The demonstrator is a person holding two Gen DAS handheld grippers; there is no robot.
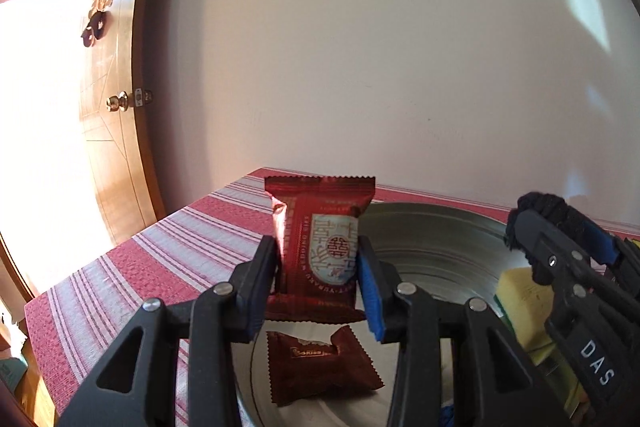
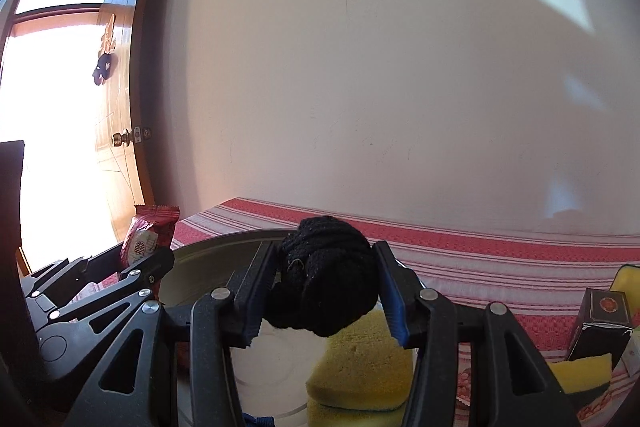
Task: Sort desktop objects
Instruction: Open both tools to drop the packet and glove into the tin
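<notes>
- Raised upright above the metal basin [image 1: 436, 247], ready for dropping: red snack packet [image 1: 320, 247], clamped at mid-height in the narrowly parted left claw [image 1: 322, 285].
- Directly beneath: second red packet [image 1: 320, 367], already inside.
- Alongside, over the same basin (sponge [image 2: 360, 363] below): black knitted bundle [image 2: 326, 279], pinched in the right claw [image 2: 324, 291].

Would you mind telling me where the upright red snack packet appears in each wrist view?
Left wrist: red snack packet at centre, between the left gripper fingers.
Right wrist: the packet at left edge.
Shared landmark: the metal basin.
</notes>
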